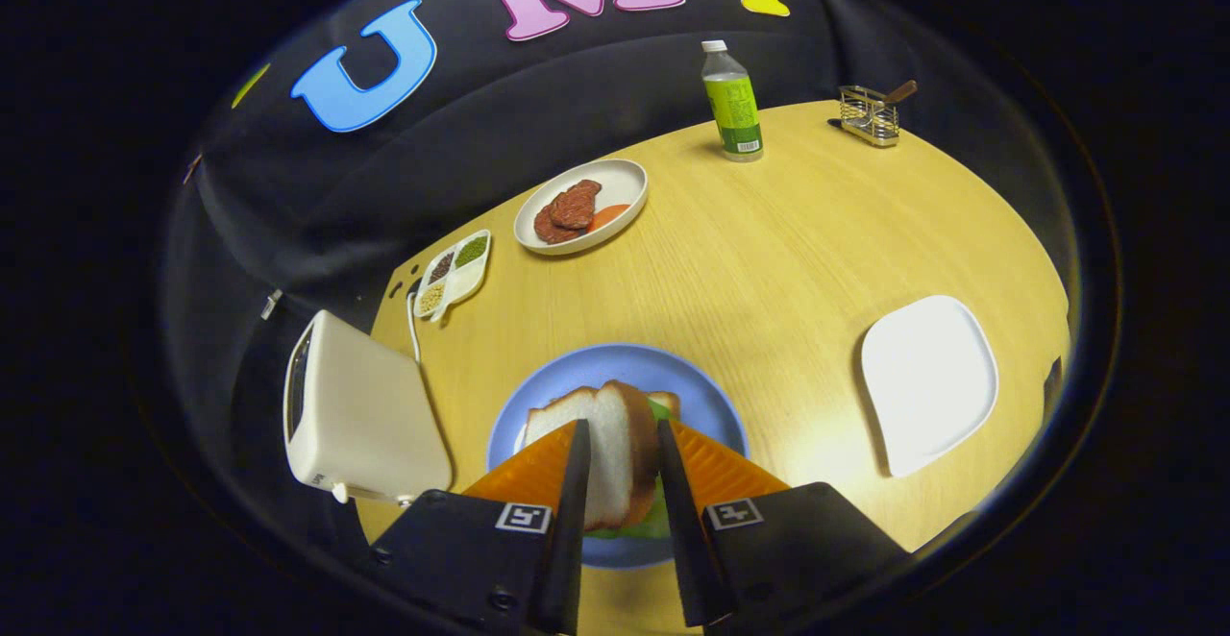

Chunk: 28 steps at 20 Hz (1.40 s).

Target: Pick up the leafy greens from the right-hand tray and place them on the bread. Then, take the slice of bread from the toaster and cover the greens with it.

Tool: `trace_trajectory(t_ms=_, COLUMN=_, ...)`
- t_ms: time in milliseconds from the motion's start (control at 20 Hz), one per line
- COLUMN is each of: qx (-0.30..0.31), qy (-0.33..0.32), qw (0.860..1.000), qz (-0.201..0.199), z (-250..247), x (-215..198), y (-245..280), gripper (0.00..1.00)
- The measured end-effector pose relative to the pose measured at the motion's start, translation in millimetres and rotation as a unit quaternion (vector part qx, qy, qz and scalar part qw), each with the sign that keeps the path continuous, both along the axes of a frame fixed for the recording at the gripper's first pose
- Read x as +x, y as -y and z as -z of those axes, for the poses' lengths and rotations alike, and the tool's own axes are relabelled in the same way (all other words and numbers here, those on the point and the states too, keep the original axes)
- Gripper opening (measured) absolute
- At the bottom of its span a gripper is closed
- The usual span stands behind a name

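The gripper [620, 449] is clamped, both fingers pressing, on a slice of bread [607, 449] held on edge over the blue plate [701, 396]; the leafy greens [657, 519] and lower bread [665, 403] beneath it are mostly hidden. Left to right: toaster [360, 417], its slots hard to see; divided dish [454, 274] of small grains or seeds; oval plate [581, 207] holding dark meat slices and something orange. Farther right stand a bottle [732, 103], a wire holder [869, 115], and a white square tray [928, 381].

No readable text: the bottle [732, 103], at twelve o'clock beyond the claw [620, 449], has a green label too small to read.
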State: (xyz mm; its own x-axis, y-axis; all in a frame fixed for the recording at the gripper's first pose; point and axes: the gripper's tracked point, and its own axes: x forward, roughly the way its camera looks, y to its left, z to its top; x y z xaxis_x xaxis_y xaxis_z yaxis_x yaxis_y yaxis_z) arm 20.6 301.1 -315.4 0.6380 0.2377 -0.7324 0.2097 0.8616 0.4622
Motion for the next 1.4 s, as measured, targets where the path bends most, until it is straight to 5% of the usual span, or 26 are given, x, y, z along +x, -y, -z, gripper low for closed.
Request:
trace_trajectory(t_ms=350, qx=-0.09, qy=0.091, qw=0.99, qz=-0.061, z=-46, x=7, y=31, gripper=0.59)
trace_trajectory(t_ms=500, qx=-0.145, qy=0.169, qw=0.969, qz=-0.105, z=-95, x=10, y=35, gripper=0.82)
trace_trajectory(t_ms=750, qx=-0.181, qy=0.261, qw=0.938, qz=-0.142, z=-175, x=1, y=27, gripper=0.98)
trace_trajectory(t_ms=1400, qx=-0.151, qy=0.29, qw=0.937, qz=-0.126, z=-245, x=-23, y=64, gripper=0.99)
